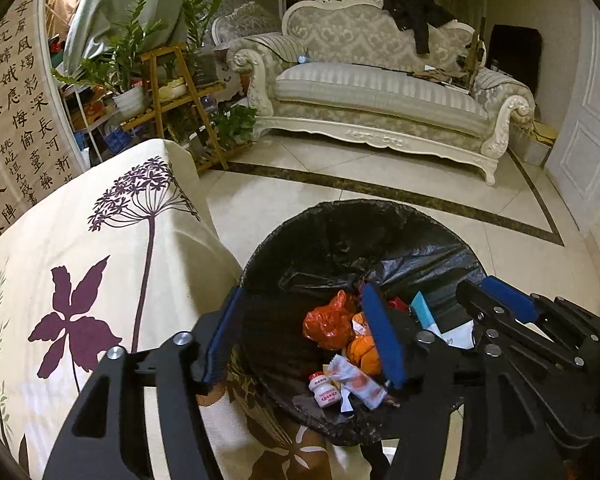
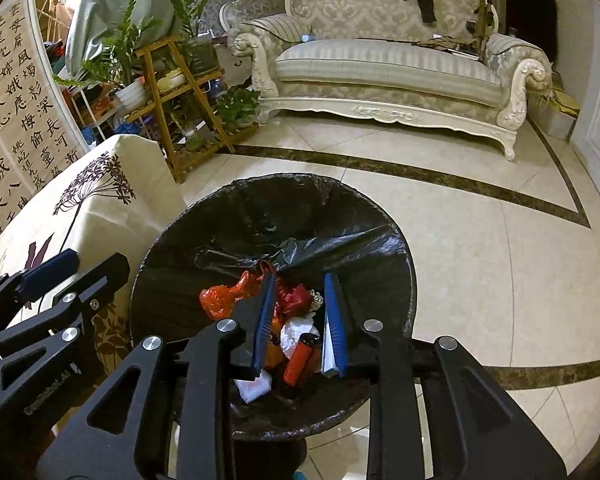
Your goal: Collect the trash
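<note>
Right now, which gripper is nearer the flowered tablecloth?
Left. The left gripper hangs at the bin rim beside the tablecloth; the right gripper is over the bin's middle, farther away.

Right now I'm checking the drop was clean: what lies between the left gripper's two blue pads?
Nothing is held. In the left wrist view the left gripper is open over the black-lined trash bin; only binned trash shows through the gap, including an orange plastic bag.
</note>
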Demonstrator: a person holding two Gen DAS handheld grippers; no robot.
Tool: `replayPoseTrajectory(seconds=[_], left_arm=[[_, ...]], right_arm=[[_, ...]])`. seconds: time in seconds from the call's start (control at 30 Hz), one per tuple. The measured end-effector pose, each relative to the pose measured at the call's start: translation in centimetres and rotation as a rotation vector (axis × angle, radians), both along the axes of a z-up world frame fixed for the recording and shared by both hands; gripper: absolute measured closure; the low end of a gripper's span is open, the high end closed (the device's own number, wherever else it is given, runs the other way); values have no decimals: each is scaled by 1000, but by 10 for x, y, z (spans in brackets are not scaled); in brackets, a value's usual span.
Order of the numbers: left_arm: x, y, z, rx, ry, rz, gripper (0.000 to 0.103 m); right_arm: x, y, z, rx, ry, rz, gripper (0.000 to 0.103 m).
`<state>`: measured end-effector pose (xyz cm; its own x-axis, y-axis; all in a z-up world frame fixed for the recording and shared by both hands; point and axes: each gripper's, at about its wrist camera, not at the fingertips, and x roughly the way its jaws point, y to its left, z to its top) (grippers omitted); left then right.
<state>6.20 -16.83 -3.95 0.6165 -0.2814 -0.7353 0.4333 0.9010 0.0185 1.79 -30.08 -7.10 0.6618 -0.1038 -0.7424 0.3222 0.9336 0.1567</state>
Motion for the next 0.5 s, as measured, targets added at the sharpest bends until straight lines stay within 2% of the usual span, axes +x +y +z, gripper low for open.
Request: replayPoseTrajectory(seconds=[0.07, 0.13, 0.27, 0.5], left_arm=[[0, 2, 1, -5, -3, 4, 36], [0, 4, 3, -9, -12, 9, 31], [-2, 8, 6, -10, -25, 21, 27], [-6, 25, 11, -25, -35, 49, 25]], right_arm=[[0, 0, 2, -6, -4, -5, 65], [-2, 0, 5, -14, -11, -8, 63], [-6, 0, 10, -24, -23, -19, 53], [-15, 3, 16, -38, -32, -33, 46]])
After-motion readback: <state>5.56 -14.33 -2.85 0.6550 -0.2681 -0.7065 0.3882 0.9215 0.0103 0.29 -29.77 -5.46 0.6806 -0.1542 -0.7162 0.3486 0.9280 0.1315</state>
